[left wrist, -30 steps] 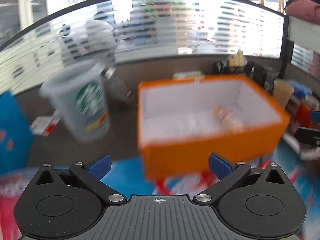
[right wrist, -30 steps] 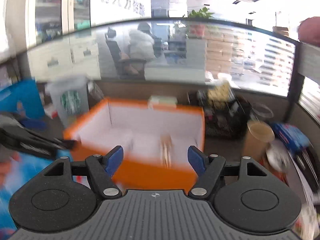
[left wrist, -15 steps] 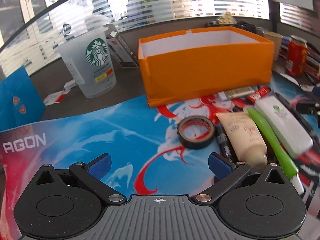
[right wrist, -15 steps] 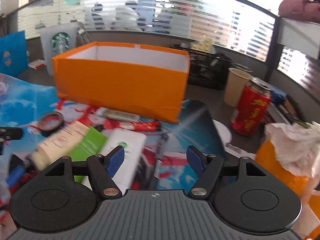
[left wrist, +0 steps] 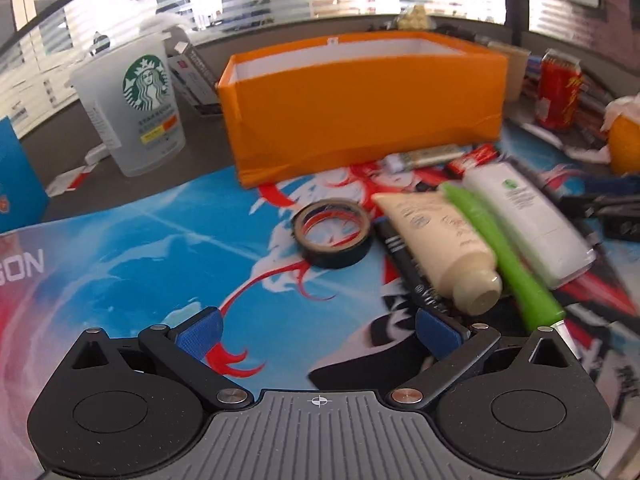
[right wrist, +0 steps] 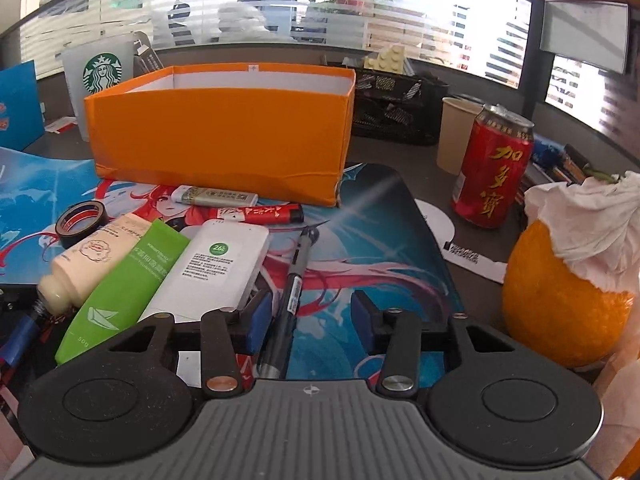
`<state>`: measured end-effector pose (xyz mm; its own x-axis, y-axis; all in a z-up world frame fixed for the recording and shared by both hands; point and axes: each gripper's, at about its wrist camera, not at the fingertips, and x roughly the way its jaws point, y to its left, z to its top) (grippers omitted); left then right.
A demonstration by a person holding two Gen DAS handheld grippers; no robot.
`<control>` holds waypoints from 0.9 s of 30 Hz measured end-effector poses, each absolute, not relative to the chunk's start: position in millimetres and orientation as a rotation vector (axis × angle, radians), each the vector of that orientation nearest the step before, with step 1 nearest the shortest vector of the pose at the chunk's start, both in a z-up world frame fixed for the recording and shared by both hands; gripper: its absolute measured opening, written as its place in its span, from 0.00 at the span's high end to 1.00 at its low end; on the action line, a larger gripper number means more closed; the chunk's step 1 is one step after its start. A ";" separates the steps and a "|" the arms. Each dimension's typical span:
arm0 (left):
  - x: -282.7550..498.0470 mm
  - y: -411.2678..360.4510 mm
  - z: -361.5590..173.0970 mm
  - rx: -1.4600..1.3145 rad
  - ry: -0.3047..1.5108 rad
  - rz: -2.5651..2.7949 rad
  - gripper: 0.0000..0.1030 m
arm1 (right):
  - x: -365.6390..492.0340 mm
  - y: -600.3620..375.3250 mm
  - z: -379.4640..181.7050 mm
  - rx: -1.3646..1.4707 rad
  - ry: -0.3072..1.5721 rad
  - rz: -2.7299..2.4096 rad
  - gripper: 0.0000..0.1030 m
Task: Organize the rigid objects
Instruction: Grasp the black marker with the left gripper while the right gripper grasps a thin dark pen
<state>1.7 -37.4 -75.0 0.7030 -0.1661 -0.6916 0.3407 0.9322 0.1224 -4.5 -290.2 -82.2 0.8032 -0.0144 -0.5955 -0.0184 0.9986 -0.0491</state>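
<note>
Matt orange cardboard box (right wrist: pixel 224 136), glossy printed mat (left wrist: pixel 160 240), frosted plastic cup (left wrist: pixel 136 108).

Office bg: glass partition (right wrist: pixel 280 12) w/ blinds, bright daylight, dark desk (right wrist: pixel 400 152).

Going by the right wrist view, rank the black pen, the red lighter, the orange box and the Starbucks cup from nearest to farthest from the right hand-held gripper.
1. black pen, between the closing jaws
2. red lighter, ahead on the mat
3. orange box, behind the lighter
4. Starbucks cup, far left, behind the box
</note>
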 end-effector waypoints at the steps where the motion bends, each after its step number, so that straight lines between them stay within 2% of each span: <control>1: -0.9 -37.0 -71.9 0.246 0.726 -0.283 0.00 | -4.8 -291.1 -82.8 -0.049 0.635 0.001 0.60; 10: -11.7 -54.0 -68.7 0.244 0.747 -0.397 0.00 | -3.8 -296.1 -85.3 -0.008 0.636 0.016 0.61; 17: 2.5 -52.2 -87.7 0.187 0.799 -0.393 0.00 | -3.6 -290.9 -89.8 -0.030 0.632 0.035 0.77; 20: 3.9 -48.2 -88.6 0.180 0.776 -0.384 0.03 | -3.6 -289.6 -90.4 -0.040 0.624 0.033 0.85; 22: 4.2 -45.1 -87.6 0.174 0.758 -0.375 0.11 | -3.9 -288.4 -90.9 -0.055 0.621 0.032 0.87; 23: 3.5 -43.7 -86.4 0.172 0.744 -0.379 0.25 | -4.0 -287.5 -91.0 -0.062 0.620 0.031 0.87; 24: 2.5 -42.9 -84.7 0.174 0.727 -0.388 0.48 | -4.0 -287.0 -91.0 -0.064 0.619 0.030 0.87; 26: 1.6 -44.4 -82.0 0.186 0.714 -0.398 0.66 | -4.2 -286.3 -91.3 -0.068 0.616 0.030 0.88; 27: 0.8 -46.1 -81.5 0.192 0.714 -0.406 0.72 | -4.3 -286.3 -91.4 -0.066 0.616 0.030 0.88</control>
